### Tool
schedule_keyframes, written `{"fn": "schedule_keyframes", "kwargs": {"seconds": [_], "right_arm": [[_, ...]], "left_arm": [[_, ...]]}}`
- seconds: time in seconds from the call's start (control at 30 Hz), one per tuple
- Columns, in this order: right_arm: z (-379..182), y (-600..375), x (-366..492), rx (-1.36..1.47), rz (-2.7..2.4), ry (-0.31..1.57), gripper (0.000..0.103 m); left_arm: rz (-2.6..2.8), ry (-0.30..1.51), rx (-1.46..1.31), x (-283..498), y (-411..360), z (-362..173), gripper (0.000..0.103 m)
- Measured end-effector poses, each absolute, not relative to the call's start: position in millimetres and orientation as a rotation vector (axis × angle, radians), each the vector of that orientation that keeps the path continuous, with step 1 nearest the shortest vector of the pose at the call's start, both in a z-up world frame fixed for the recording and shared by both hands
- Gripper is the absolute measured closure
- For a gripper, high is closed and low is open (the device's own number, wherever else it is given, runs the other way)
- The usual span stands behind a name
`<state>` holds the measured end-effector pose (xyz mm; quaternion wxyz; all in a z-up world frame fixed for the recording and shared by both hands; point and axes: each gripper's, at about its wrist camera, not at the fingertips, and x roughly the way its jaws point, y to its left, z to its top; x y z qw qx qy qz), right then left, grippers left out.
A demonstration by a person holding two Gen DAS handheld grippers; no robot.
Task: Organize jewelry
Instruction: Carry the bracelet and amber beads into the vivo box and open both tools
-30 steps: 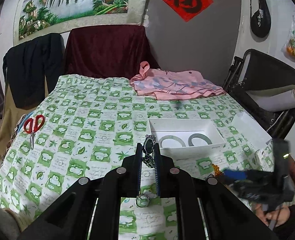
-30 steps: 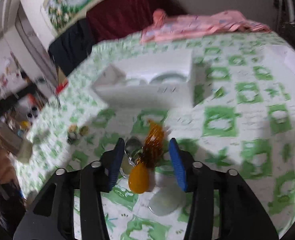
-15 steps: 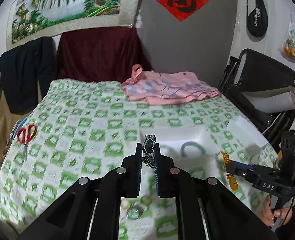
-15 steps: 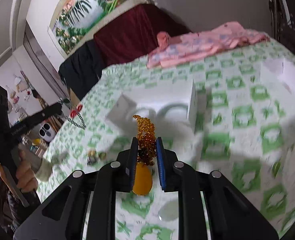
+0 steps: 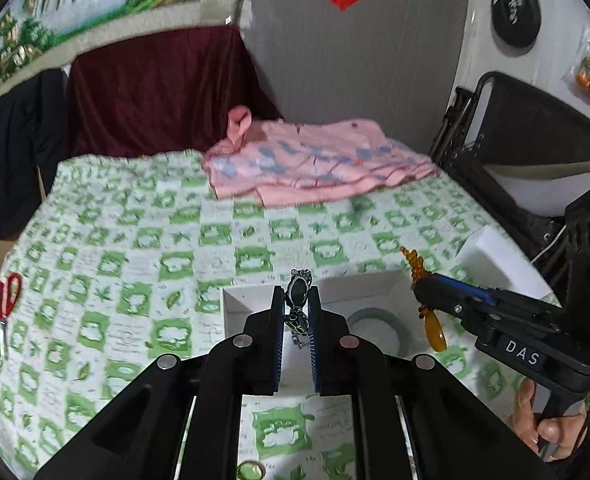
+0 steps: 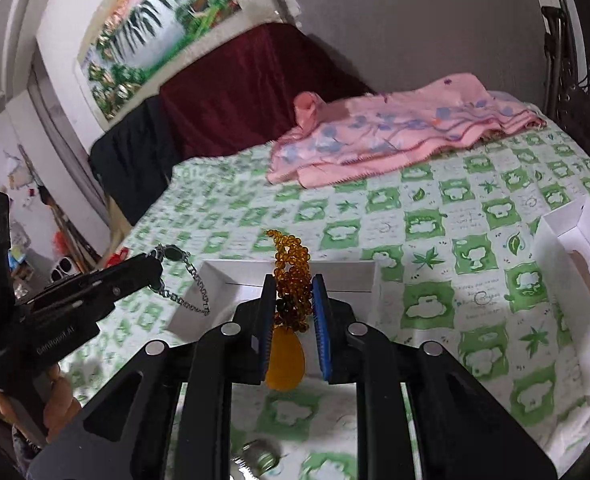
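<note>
My left gripper (image 5: 297, 300) is shut on a silver bracelet with dark green stones (image 5: 298, 292) and holds it above the near edge of the open white box (image 5: 235, 304). A pale green bangle (image 5: 379, 320) lies in the box. My right gripper (image 6: 293, 284) is shut on an amber bead necklace (image 6: 291, 260) whose amber pendant (image 6: 285, 360) hangs below the fingers, over the white box (image 6: 231, 276). The left gripper (image 6: 147, 264) with the bracelet chain (image 6: 193, 296) shows at left in the right wrist view. The right gripper (image 5: 423, 284) shows at right in the left wrist view.
The green-checked cloth (image 5: 135, 248) covers the table. Red scissors (image 5: 5, 300) lie at its left edge. A pink garment (image 5: 315, 164) lies at the back. The white box lid (image 6: 575, 248) sits to the right. Small rings (image 6: 259, 458) and a green stone (image 5: 251, 470) lie near the front.
Both grippers have lifted from the cloth and moved over the white box, each carrying its piece. The right gripper closed on the amber necklace a second ago.
</note>
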<state>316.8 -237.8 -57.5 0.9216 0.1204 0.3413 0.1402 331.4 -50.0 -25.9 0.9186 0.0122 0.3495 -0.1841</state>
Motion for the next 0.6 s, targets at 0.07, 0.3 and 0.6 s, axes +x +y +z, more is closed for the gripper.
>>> {"fn": "schedule_keyframes", "kwargs": {"seconds": [0.07,0.3,0.6], "right_arm": [[-66.7,-236.6,320.7,0.237,0.279,0.718,0.085],[-76.5,-243.6,319.4,0.257,0.277,0.717,0.079],[-66.3,-248.4,298.7,0.265,0.249,0.624,0.047]], "left_arm": [[-0.379,0.752,0.029,341.0,-52.7,-41.5,0.091],[-0.344,0.822,0.035,352.1,-46.2,-72.5,0.090],[-0.311,0.745,0.045,339.6,-38.7,-58.1,0.055]]}}
